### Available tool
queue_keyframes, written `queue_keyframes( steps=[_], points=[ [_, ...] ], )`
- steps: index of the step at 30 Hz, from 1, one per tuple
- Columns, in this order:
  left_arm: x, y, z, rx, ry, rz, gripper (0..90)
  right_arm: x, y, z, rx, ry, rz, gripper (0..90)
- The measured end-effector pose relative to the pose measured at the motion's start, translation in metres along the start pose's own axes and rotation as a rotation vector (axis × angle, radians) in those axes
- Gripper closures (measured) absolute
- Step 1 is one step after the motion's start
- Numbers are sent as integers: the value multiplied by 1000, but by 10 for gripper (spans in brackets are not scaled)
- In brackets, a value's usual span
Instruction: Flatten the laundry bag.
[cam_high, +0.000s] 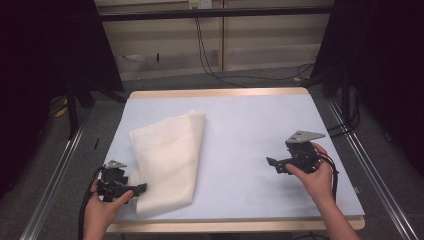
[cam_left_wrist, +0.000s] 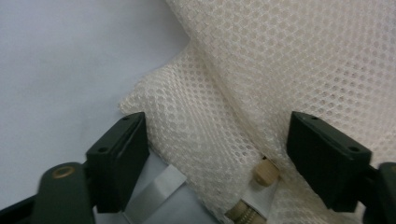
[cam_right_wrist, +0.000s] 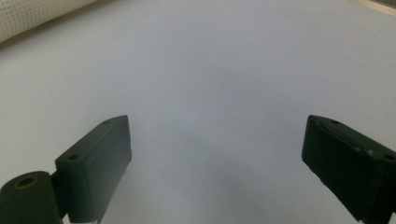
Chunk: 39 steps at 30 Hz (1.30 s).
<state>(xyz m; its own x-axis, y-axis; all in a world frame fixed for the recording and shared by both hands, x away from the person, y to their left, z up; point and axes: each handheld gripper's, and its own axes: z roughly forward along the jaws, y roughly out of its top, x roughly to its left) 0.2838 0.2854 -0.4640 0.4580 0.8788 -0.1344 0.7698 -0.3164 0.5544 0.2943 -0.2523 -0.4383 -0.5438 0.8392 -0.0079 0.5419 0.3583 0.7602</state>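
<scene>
The pale blue table (cam_high: 260, 130) carried one folded cream mesh cloth (cam_high: 167, 160), lying left of centre with its near corner by the front edge. The left gripper (cam_high: 140, 188) sat at that corner; its black fingers (cam_left_wrist: 119, 154) stood wide, straddling the mesh (cam_left_wrist: 261, 84) without pressing on it, nothing held.

Main risk, as I judged it: the fingers closing on the top layer only, so the fold would peel open when lifted. The stacked layers and the loose weave would cause that. A small beige tip and a grey strip (cam_left_wrist: 154, 189) under the hem could snag too.

The right gripper (cam_high: 272, 164) hung well apart over bare table, fingers (cam_right_wrist: 95, 161) wide and empty, too far off to pin the cloth if it slid.
</scene>
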Motion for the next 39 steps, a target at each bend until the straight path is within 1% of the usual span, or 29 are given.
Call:
queue_keyframes(
  steps=[1,2,3,4,5,6,7,8,9,10,11,12,13,14,16,18,21,23,25,26,27,29,30,31,33,34,35,36,39],
  points=[
    [-3,1,-1,8,0,-11,255,0,0,0,-1,3,-4,81],
    [-6,2,-2,15,-14,-25,317,0,0,1,0,-2,-8,81],
    [-7,4,-2,28,-51,-30,438,0,0,1,-1,0,-8,81],
    [-9,4,-1,30,-66,-27,533,0,0,1,-3,-1,-12,81],
    [-11,5,0,21,-61,-32,574,0,0,1,-4,-2,-12,81],
    [-9,7,-2,34,-80,-15,625,0,0,1,-3,-1,-11,81],
    [-10,7,-2,17,-88,-34,670,0,0,1,-3,-1,-11,82],
    [-9,8,-3,13,-109,-40,710,0,0,1,-4,-1,-13,81],
    [-9,9,-4,1,-114,-49,741,1,0,1,-2,-5,-13,82],
    [-9,9,-4,-13,-127,-68,754,1,0,1,2,-3,-9,81],
    [-7,10,-6,-8,-142,-57,763,1,0,2,2,-1,-14,81],
    [-8,10,-7,-23,-159,-73,767,1,0,2,2,4,-19,81],
    [-8,11,-8,-36,-172,-69,768,1,0,2,5,1,-17,81],
    [-8,12,-10,-52,-176,-60,768,2,0,2,5,4,-17,81],
    [-6,14,-14,-73,-193,-73,769,2,0,0,8,2,-5,81],
    [-6,16,-17,-93,-208,-86,769,1,-1,0,1,1,-9,82],
    [-8,19,-19,-99,-210,-72,768,0,-2,-1,5,2,2,81],
    [-12,22,-20,-116,-222,-70,767,0,-3,-2,7,4,3,81],
    [-14,27,-23,-124,-225,-43,766,0,-4,-2,6,4,0,81],
    [-17,29,-25,-131,-229,-43,765,1,-4,-2,9,2,0,81],
    [-18,31,-26,-136,-220,-28,764,1,-5,-3,9,0,-1,81],
    [-22,34,-28,-148,-232,-21,763,1,-5,-4,13,6,-10,81],
    [-23,36,-29,-151,-227,-14,762,2,-6,-4,10,5,-7,82],
    [-24,37,-29,-155,-231,-20,760,1,-6,-5,10,3,-6,82],
    [-25,39,-29,-169,-237,-14,759,1,-8,-6,9,1,-4,82],
    [-27,40,-28,-173,-242,-21,758,1,-9,-7,10,0,-7,82],
    [-27,41,-28,-168,-246,-9,758,1,-9,-7,10,0,-7,82],
    [-29,42,-28,-177,-254,-16,758,1,-9,-8,12,-2,1,83],
    [-33,46,-27,-184,-261,-2,758,-1,-11,-11,0,-9,13,85]
  ],
)
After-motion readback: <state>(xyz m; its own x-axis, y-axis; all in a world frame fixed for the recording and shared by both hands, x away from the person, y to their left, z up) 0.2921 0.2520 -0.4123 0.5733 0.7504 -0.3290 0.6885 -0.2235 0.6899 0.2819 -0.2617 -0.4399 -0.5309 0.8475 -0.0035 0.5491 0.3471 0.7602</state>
